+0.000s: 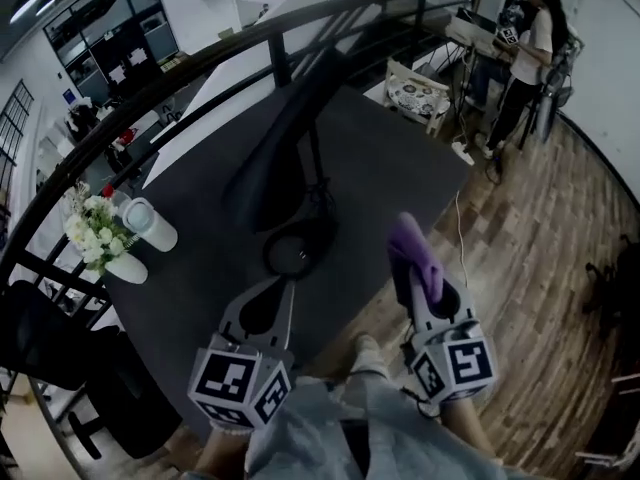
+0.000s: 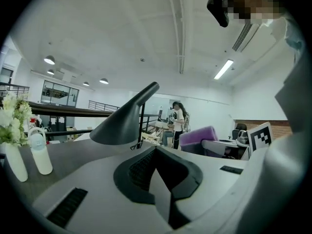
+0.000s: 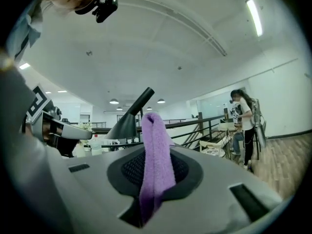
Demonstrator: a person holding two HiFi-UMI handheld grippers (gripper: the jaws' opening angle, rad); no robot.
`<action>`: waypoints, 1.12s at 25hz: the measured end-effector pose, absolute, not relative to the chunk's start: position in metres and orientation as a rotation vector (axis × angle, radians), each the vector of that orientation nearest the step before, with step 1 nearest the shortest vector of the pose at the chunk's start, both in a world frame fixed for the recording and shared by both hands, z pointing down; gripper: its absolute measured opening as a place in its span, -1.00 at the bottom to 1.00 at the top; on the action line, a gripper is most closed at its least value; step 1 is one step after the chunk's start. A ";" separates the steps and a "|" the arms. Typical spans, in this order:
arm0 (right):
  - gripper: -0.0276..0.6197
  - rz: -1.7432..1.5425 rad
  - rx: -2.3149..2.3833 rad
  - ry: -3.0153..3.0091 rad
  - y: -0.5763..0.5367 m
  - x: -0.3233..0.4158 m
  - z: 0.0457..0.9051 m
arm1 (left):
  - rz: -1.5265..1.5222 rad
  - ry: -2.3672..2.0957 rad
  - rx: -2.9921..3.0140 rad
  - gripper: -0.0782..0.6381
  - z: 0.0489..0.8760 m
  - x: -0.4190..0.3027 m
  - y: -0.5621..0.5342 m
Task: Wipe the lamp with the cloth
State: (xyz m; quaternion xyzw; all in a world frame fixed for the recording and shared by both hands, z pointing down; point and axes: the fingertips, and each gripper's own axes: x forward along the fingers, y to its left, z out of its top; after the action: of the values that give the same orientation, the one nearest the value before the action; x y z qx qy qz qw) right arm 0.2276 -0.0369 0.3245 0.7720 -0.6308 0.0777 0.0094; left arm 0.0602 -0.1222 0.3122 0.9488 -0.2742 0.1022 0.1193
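A black desk lamp [image 1: 275,163] with a long cone shade stands on the dark table [image 1: 390,158], its round base [image 1: 300,248] just ahead of my grippers. My right gripper [image 1: 412,268] is shut on a purple cloth [image 1: 412,246], held upright to the right of the lamp base and apart from it. In the right gripper view the cloth [image 3: 156,165] hangs folded between the jaws of my right gripper [image 3: 155,179], with the lamp [image 3: 127,121] beyond it to the left. My left gripper [image 1: 288,286] [image 2: 157,172] is shut and holds nothing, just short of the base; the lamp shade [image 2: 124,121] rises ahead.
A white bottle [image 1: 150,220] and a vase of flowers [image 1: 100,238] stand at the table's left end. A black railing [image 1: 180,68] runs behind the table. A person [image 1: 525,48] stands far back right on the wood floor. A black chair [image 1: 60,358] sits at lower left.
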 end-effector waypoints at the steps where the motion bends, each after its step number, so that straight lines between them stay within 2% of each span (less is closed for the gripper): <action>1: -0.74 0.221 2.387 -2.002 -0.047 0.230 0.319 | 0.290 -0.833 2.765 -0.74 0.312 0.060 -0.126; 14: -0.74 -0.211 2.224 -2.272 -0.163 0.254 0.217 | 0.207 -1.218 2.620 -0.74 0.296 0.056 -0.157; 28: -0.74 -0.477 1.942 -2.455 -0.222 0.166 0.190 | 0.179 -1.499 2.444 -0.74 0.302 0.006 -0.158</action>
State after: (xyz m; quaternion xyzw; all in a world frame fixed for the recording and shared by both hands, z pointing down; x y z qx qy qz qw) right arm 0.1664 -0.2219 0.1898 0.6133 -0.7752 -0.1506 -0.0125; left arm 0.0062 -0.1580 0.3025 0.8431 -0.5172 0.0619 0.1338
